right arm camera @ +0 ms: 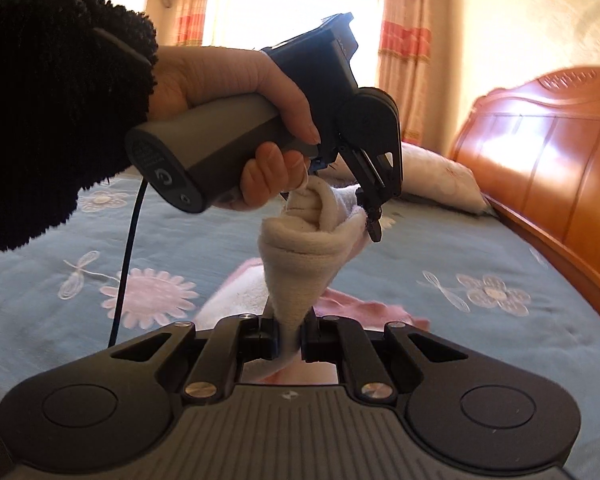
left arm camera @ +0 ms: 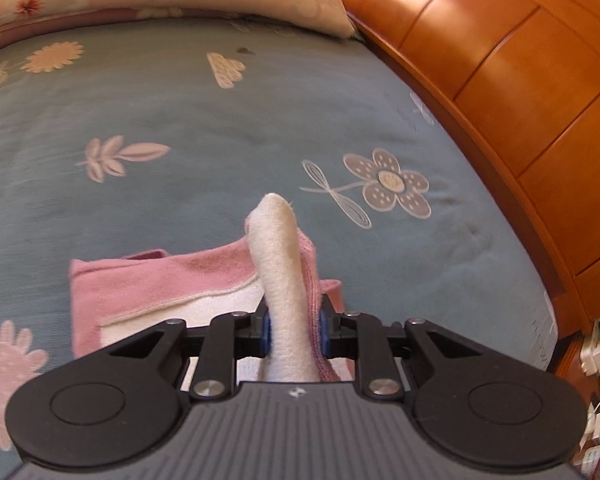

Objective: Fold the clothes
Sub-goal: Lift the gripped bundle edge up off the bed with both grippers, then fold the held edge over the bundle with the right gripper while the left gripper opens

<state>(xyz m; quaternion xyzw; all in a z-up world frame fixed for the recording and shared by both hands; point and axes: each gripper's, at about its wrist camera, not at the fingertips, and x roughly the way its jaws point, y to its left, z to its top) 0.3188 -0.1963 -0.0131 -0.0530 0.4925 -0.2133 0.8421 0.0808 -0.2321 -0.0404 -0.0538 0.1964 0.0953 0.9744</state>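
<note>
left gripper (left arm camera: pixel 294 330) is clamping a bunched fold of the pink-and-cream garment (left arm camera: pixel 278 264), jaws narrow with the cloth pinched between the blue pads (left arm camera: pixel 265 330). cream side is sticking up past the fingers as a rounded roll, pink side is showing on its right edge. the rest of the garment is lying flat on the blue floral bedsheet (left arm camera: pixel 180 120), just left of and under the gripper, pink face up with a cream band along its near edge.

right gripper (right arm camera: pixel 291 338) is also closing tight on the same garment (right arm camera: pixel 300 264), gripping the narrow end of a cream cone of cloth that is widening upward. in the right wrist view the left gripper (right arm camera: pixel 374 224) is coming in from above, held by the person's left hand (right arm camera: pixel 236 92) in a black fuzzy sleeve (right arm camera: pixel 52 112), its fingertips biting the top of that cone. so the cloth is hanging taut between the two grippers, lifted off the bed, with more pink fabric trailing on the sheet below.

pillow (right arm camera: pixel 440 176) is sitting at the head of the bed against the orange wooden headboard (right arm camera: pixel 548 152). black cable (right arm camera: pixel 126 264) is dropping from the left gripper's handle.
</note>
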